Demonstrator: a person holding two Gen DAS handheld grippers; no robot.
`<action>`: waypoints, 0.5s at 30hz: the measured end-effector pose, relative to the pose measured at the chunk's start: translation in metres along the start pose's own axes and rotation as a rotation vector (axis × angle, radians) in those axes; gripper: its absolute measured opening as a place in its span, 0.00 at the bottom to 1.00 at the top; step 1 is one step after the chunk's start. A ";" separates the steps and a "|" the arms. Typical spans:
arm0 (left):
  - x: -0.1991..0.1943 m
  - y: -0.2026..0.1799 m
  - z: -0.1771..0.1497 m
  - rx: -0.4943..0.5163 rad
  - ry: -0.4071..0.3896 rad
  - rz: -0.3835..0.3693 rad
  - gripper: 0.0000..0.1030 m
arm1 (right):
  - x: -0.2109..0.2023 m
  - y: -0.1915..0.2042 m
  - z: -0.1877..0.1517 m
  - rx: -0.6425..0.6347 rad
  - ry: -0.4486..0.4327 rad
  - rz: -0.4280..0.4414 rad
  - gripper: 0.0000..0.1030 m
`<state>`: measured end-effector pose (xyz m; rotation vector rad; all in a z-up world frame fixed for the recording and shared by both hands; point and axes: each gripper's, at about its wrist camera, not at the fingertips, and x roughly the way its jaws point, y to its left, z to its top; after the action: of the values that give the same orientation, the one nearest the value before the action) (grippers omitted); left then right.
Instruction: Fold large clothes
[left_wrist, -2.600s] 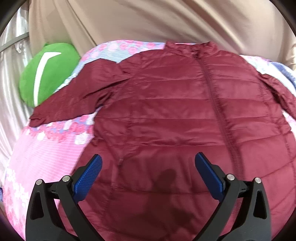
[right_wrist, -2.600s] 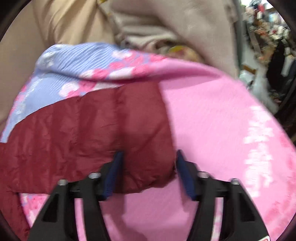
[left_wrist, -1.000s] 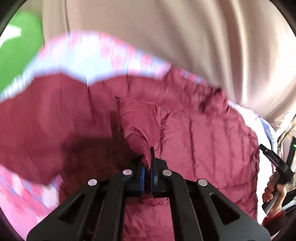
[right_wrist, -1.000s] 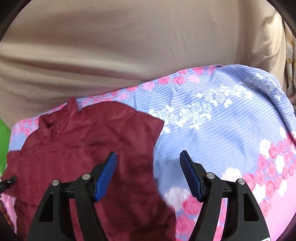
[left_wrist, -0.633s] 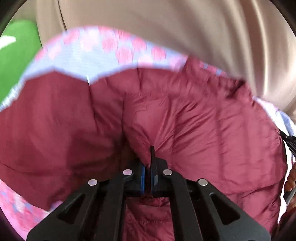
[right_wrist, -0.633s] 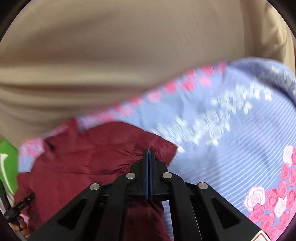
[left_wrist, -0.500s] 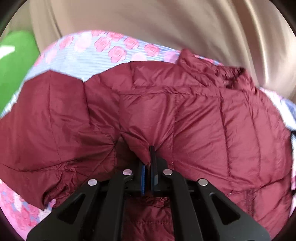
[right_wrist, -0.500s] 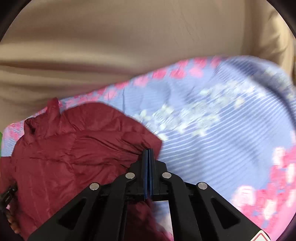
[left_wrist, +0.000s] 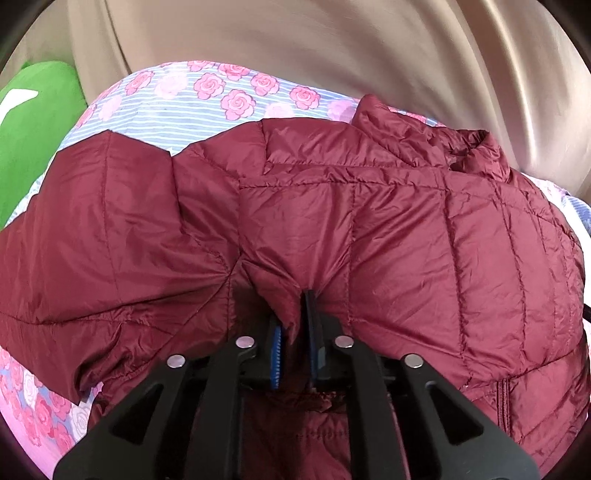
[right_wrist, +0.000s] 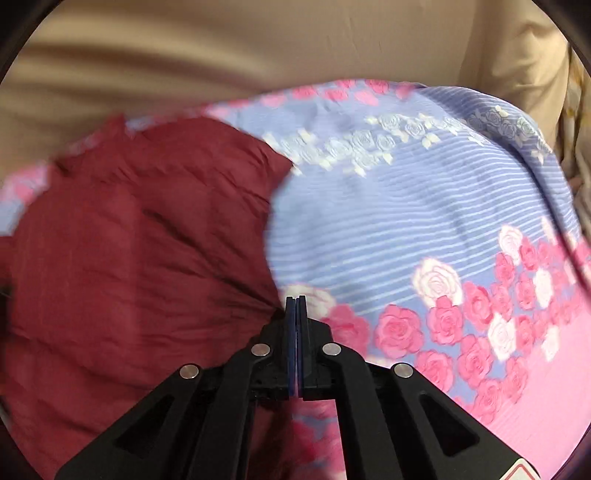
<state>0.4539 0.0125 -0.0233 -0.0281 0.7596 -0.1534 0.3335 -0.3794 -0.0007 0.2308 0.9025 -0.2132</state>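
A dark red quilted puffer jacket (left_wrist: 388, 229) lies on a floral bedsheet (left_wrist: 221, 92), its right half folded over the body and the collar at the far right. My left gripper (left_wrist: 295, 325) pinches a fold of the jacket between its blue pads, with a small gap showing between them. In the right wrist view the jacket (right_wrist: 129, 240) fills the left side. My right gripper (right_wrist: 295, 306) is shut on the jacket's edge, over the sheet (right_wrist: 424, 206).
A green cushion (left_wrist: 33, 122) lies at the far left of the bed. A beige curtain (left_wrist: 351, 48) hangs behind the bed and also shows in the right wrist view (right_wrist: 240, 48). The sheet turns pink toward the near right (right_wrist: 546, 387).
Both grippers closed on the jacket and carried its right side over the body. In the last half second the left pads parted slightly and the right gripper drew the edge nearer.
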 end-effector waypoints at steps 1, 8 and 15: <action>0.000 0.001 0.000 -0.005 0.000 -0.004 0.13 | -0.003 0.002 -0.002 -0.010 -0.011 0.007 0.00; -0.013 0.016 -0.005 -0.071 -0.024 -0.007 0.34 | 0.010 0.034 -0.025 -0.169 0.027 -0.150 0.00; -0.070 0.087 -0.027 -0.185 -0.032 0.028 0.42 | -0.040 0.042 -0.034 -0.122 -0.001 0.001 0.04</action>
<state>0.3963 0.1099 -0.0022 -0.1949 0.7404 -0.0561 0.2954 -0.3259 0.0154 0.1177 0.9115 -0.1561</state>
